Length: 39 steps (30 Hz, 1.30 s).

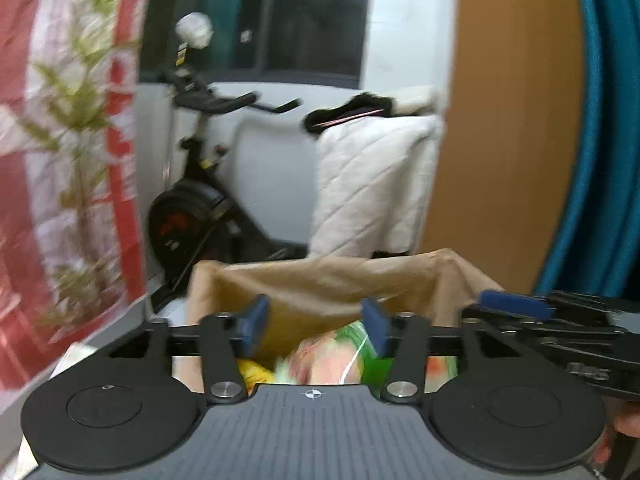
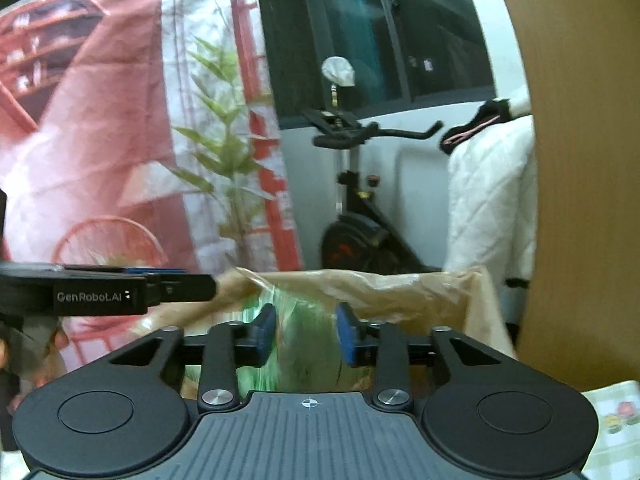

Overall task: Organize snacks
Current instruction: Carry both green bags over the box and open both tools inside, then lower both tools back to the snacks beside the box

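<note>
A crumpled brown paper bag gapes over green snack packets, left tongs and right tongs apart, gripping nothing.

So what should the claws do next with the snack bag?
Probably lower the right claw and close on the green snack packet in the brown paper bag: its fingers are open, the packet sits just past them, and the left claw is empty too.
</note>
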Available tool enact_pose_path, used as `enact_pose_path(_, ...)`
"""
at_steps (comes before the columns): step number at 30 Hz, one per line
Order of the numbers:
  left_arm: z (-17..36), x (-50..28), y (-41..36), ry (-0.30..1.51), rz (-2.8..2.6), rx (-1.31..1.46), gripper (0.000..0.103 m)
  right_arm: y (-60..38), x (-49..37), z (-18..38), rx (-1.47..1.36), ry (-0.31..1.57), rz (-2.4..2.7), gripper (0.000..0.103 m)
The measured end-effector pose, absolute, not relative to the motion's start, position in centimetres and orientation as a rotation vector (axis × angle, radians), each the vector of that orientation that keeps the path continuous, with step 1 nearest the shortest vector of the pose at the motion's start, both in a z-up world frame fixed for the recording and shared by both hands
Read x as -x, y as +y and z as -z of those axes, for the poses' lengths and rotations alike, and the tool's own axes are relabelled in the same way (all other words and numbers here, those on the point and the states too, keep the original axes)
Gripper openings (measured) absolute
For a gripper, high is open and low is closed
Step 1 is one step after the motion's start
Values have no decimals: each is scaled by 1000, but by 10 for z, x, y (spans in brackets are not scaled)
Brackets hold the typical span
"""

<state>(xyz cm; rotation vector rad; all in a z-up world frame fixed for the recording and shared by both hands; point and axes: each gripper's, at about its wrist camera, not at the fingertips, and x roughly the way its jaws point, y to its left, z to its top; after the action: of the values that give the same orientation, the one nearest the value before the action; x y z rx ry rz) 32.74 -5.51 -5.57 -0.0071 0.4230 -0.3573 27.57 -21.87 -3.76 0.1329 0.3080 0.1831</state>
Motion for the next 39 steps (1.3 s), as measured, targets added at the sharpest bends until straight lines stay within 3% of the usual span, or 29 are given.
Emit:
enact_pose_path(7,53,-293,-14,446,345,100,59,-256,-228,49,-119,311,-214,34)
enact_pose_path(15,71,-245,11,510,315,186,59,-303,-184,97,-185,443,-194,34)
enact_pose_path(24,121,-244,-4,622,267,226,59,-314,-215,199,-137,733,-108,36)
enact_pose_path(30,137,-245,-14,656,285,192,59,-317,-230,221,-194,784,-89,46)
enact_pose_path(39,149,-243,-13,702,286,189,59,-320,-211,231,-236,830,-155,50)
